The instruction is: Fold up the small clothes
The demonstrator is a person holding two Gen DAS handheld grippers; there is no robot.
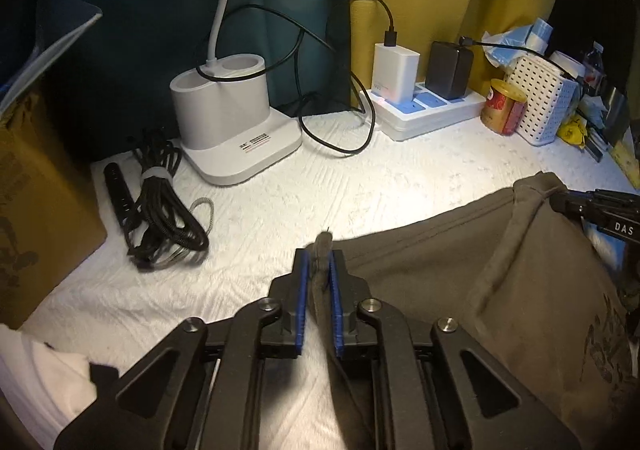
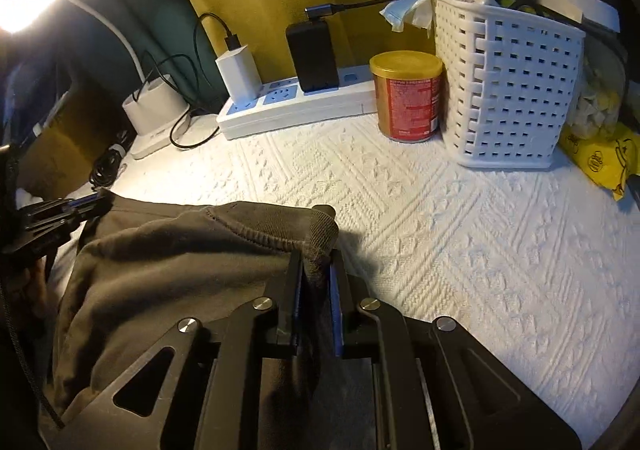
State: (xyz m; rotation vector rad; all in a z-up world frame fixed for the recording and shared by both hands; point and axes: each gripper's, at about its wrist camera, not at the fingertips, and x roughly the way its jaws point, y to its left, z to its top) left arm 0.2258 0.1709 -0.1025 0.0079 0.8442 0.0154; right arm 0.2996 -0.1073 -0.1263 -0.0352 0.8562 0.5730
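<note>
A dark olive-brown garment (image 1: 472, 282) lies on the white textured cloth (image 1: 304, 194). My left gripper (image 1: 319, 254) is shut on the garment's left corner, a fold of fabric pinched between its blue pads (image 1: 303, 290). My right gripper (image 2: 317, 262) is shut on the garment (image 2: 180, 274) at its ribbed hem corner on the right. In the right wrist view the left gripper (image 2: 96, 199) shows at the far left edge, and the right gripper's black tip (image 1: 560, 201) shows at the right in the left wrist view. The fabric sags between the two grips.
A white lamp base (image 1: 232, 118), a bundled black cable (image 1: 160, 210) and a cardboard box (image 1: 36, 210) stand left. A power strip (image 2: 296, 106) with chargers, a gold-red can (image 2: 408, 98), a white lattice basket (image 2: 504, 90) and a yellow bag (image 2: 600, 158) line the back.
</note>
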